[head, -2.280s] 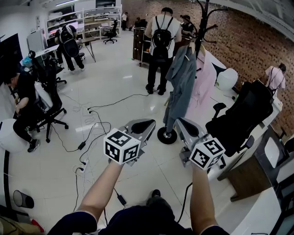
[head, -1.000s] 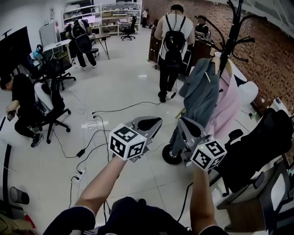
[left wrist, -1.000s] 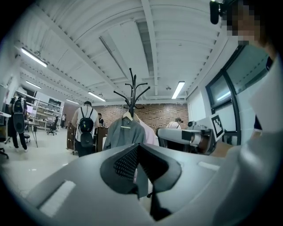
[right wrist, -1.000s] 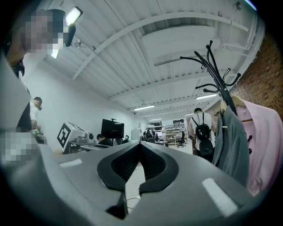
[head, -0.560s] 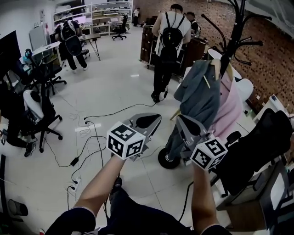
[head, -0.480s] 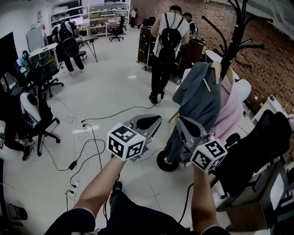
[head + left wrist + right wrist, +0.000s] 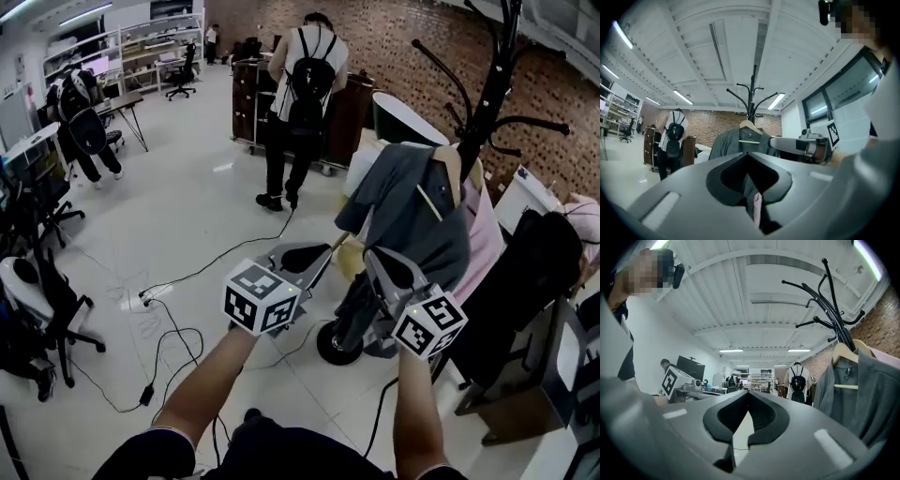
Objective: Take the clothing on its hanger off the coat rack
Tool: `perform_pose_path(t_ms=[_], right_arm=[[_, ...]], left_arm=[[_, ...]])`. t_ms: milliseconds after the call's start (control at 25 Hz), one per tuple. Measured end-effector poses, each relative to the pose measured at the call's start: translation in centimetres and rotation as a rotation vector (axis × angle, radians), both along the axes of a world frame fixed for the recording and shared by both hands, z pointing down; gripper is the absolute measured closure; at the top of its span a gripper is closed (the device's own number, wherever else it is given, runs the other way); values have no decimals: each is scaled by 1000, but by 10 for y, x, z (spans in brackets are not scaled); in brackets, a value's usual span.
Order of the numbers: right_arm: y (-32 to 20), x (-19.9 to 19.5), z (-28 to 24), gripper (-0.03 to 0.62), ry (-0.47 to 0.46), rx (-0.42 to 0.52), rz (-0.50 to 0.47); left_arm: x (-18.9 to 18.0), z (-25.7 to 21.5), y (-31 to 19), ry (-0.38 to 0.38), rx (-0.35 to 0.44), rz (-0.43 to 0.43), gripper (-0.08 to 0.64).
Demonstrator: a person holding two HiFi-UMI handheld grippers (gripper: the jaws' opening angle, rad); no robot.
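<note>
Clothing for the task, a grey collared garment point(image 7: 412, 211) on a pale wooden hanger point(image 7: 457, 167), hangs from a black metal coat rack point(image 7: 491, 94) with curved hooks, on the side of the pole that faces the person. A pink garment point(image 7: 486, 246) hangs just behind it on the same rack, and the rack's round black base point(image 7: 336, 345) stands on the glossy white tiled floor point(image 7: 187, 216). Both arms reach forward at about the same height. The left hand-held gripper point(image 7: 319, 255) has its jaws pressed together with nothing between them; its own view looks past the closed tips straight at the grey garment and the hanger's neck, which hang beyond them and clear of the pads. The right hand-held gripper point(image 7: 373, 258) is likewise closed and empty. In the head view its tip overlaps the lower part of the grey garment, but in the right gripper view the garment and hanger sit off to the right of the jaws, apart from them. The two grippers are near each other, the left one a little to the left of the rack's base and the right one in front of the hanging cloth. A black office chair point(image 7: 530, 272) stands just right of the rack, and a person with a black backpack point(image 7: 305, 80) stands well behind it with their back turned, near a red brick wall point(image 7: 412, 37).
</note>
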State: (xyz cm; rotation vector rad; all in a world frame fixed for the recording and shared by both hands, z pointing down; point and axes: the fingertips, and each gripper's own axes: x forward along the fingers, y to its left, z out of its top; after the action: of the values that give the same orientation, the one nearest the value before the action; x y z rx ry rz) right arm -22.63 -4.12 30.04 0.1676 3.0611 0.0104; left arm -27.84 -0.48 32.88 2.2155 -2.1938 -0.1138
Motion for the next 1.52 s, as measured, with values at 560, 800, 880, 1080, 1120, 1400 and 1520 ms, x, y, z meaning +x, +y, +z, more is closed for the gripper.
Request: perform_pose_path(t_ms=[560, 800, 880, 1080, 1120, 1400, 1520], right_arm=[[-37, -33, -15, 592, 3, 29, 287], [-69, -28, -24, 592, -42, 34, 327], [-75, -24, -28, 592, -51, 43, 334], [-94, -6, -39, 592, -59, 84, 378], [-98, -4, -41, 592, -57, 94, 389], [-124, 17, -39, 592, -39, 105, 511], [-132, 20, -35, 592, -23, 98, 580]], left_arm=[[-49, -6, -60, 4, -6, 273, 548], [-43, -12, -94, -33, -8, 318, 548], [-40, -15, -105, -43, -5, 329, 548], [-23, -30, -132, -67, 29, 380, 548], [-20, -32, -137, -70, 32, 392, 548], [-3, -34, -171, -86, 42, 492, 548], [-2, -34, -182, -89, 39, 543, 548]])
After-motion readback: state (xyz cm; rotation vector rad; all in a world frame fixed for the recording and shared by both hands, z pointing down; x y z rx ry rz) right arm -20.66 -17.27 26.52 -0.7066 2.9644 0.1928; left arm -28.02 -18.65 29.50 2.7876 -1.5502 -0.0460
